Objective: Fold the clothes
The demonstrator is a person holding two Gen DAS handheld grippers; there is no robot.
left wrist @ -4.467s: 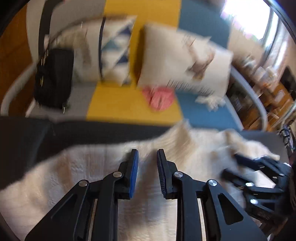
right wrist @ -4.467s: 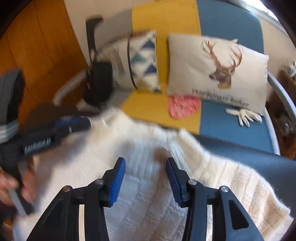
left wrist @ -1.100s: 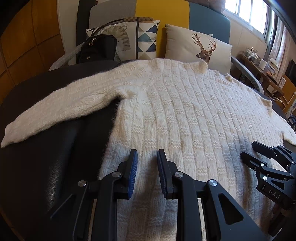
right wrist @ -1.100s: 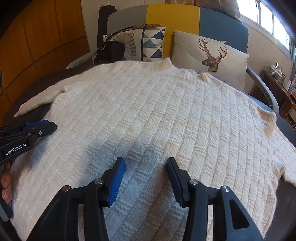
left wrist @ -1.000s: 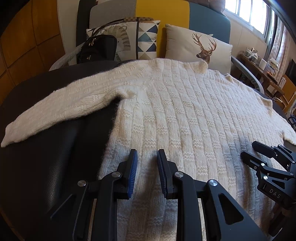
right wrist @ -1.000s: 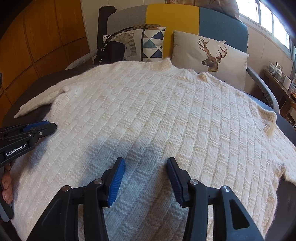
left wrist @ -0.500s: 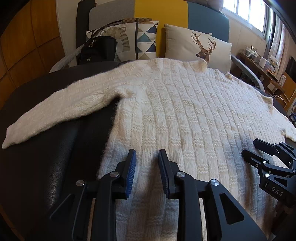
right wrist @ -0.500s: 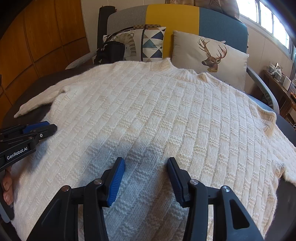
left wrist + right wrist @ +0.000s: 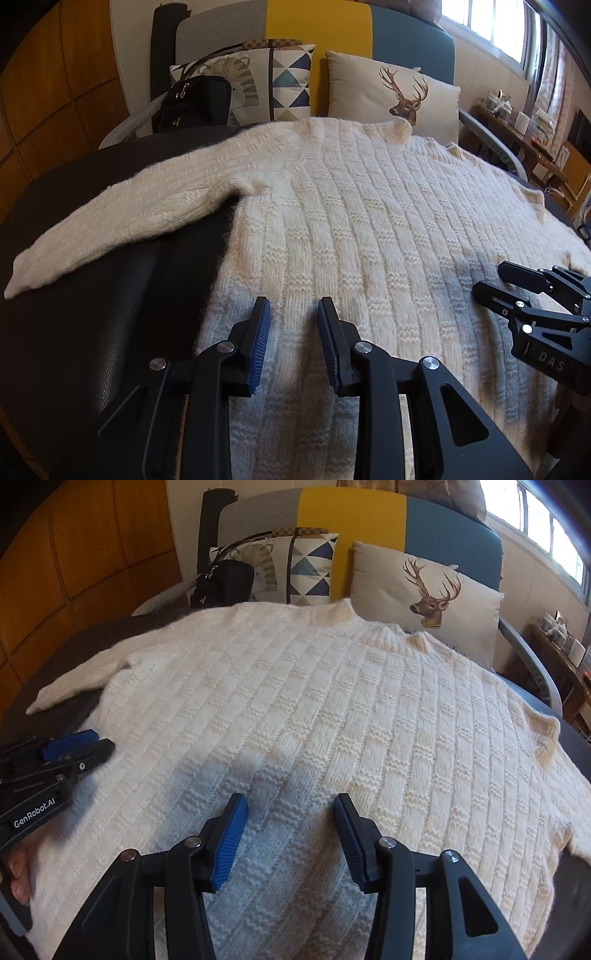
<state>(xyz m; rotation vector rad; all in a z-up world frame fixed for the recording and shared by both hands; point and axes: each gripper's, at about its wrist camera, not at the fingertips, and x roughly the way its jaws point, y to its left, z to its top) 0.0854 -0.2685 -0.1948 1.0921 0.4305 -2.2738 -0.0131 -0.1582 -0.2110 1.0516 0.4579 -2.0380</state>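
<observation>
A cream knitted sweater (image 9: 369, 221) lies spread flat, collar away from me, on a dark leather surface (image 9: 92, 332). Its left sleeve (image 9: 110, 221) stretches out to the left over the leather. My left gripper (image 9: 291, 306) hovers just above the lower left part of the sweater, open by a narrow gap with nothing between its pads. My right gripper (image 9: 290, 801) hangs over the sweater's lower middle, open wider and empty. Each gripper shows in the other's view: the right gripper (image 9: 489, 277) at the right edge, the left gripper (image 9: 101, 740) at the left edge.
Beyond the collar stands a grey, yellow and blue sofa with a deer pillow (image 9: 399, 96), a triangle-patterned pillow (image 9: 280, 81) and a black bag (image 9: 195, 103). Wooden panels line the left wall. Cluttered shelves (image 9: 535, 147) stand at the far right. A person's fingers (image 9: 16, 878) hold the left gripper.
Several seconds ago the sweater was bunched and in motion; it now lies flat. Over the last second the left jaws widened slightly; both grippers otherwise kept still.
</observation>
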